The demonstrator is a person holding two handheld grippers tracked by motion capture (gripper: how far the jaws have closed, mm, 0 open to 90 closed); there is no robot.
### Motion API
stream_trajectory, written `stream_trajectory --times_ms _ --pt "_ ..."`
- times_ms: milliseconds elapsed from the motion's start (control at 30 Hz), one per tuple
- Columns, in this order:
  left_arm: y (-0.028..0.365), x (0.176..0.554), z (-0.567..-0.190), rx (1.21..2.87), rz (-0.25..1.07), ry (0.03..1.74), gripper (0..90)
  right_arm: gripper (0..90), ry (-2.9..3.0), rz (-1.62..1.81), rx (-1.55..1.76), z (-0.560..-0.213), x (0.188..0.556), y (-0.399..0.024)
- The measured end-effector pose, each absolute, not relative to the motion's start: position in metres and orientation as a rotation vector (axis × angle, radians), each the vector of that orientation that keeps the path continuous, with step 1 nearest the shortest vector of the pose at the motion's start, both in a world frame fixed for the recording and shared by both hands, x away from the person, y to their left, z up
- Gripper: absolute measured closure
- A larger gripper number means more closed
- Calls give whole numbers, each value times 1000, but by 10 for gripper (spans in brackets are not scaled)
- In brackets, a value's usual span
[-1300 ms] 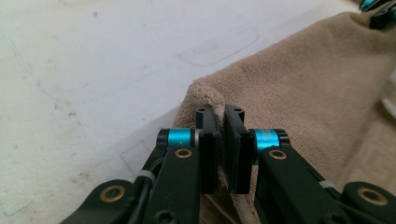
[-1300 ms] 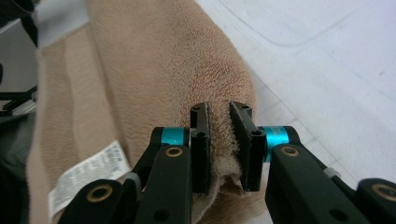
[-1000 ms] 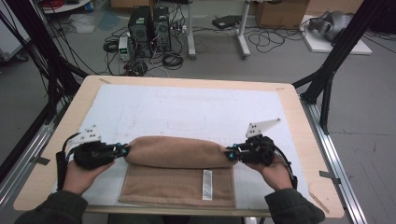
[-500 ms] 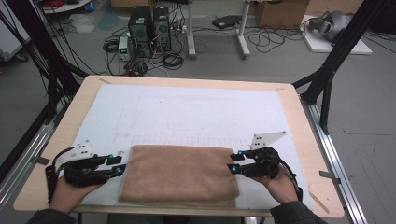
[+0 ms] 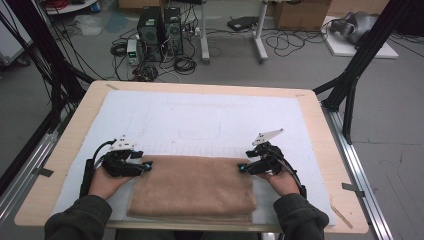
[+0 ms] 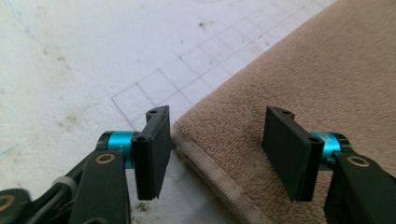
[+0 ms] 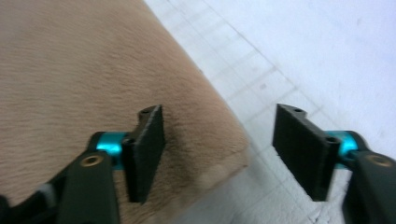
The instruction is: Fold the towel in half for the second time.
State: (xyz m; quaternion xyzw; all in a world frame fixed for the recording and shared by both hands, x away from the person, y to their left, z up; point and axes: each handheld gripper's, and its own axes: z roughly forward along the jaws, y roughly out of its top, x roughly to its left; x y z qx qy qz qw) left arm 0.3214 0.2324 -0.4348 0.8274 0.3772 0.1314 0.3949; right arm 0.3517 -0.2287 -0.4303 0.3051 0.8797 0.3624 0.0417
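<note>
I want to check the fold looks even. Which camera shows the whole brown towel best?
The high view: the folded brown towel lies flat, complete from edge to edge between both grippers. The left gripper view shows one corner with its hem; the right gripper view shows another corner, slightly blurred.

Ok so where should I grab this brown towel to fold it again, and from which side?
Take the towel at its two far corners, each gripper coming in level from its own outer side. It lies flat, already folded, so the stacked corner edges give the jaws a lip to close on. Both grippers have just been opening, nothing pinched.
</note>
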Motion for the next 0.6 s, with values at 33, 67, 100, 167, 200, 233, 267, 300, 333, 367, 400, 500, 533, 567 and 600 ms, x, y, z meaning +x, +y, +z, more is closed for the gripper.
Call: stream_trajectory --times_ms 33,67,100,167,200,233,267,300,333,367,400,500,533,567,600 --pt "232 322 -436 2100 331 956 417 339 2711 1111 954 -434 354 -228" --pt "232 323 -437 2104 316 959 421 363 2724 1113 963 -435 355 -228" --pt "233 325 -438 2096 280 966 441 395 2736 1126 963 -437 356 -227" --pt "233 325 -440 2085 245 959 539 588 2791 1174 941 -436 356 -227" --pt "233 325 -440 2080 226 953 628 656 2792 1157 911 -435 355 -225" --pt "232 324 -439 2073 232 951 688 731 2800 1163 877 -433 354 -225" --pt "231 323 -438 2068 250 945 742 760 2799 1165 856 -431 353 -225" --pt "229 320 -437 2061 296 934 758 769 2799 1165 851 -430 353 -225" --pt "228 319 -436 2047 317 935 768 776 2789 1164 845 -429 354 -226" --pt "227 319 -434 2014 328 948 772 781 2776 1159 842 -427 355 -228" --pt "226 321 -431 1981 334 960 774 783 2760 1146 837 -423 357 -229" --pt "221 332 -421 1934 370 984 777 786 2683 1127 839 -408 370 -231" --pt "219 335 -418 1932 391 985 777 785 2663 1131 843 -403 378 -232" --pt "218 343 -413 1922 405 994 777 785 2653 1137 845 -398 384 -233" --pt "218 350 -408 1907 410 996 778 786 2648 1140 857 -390 395 -234"
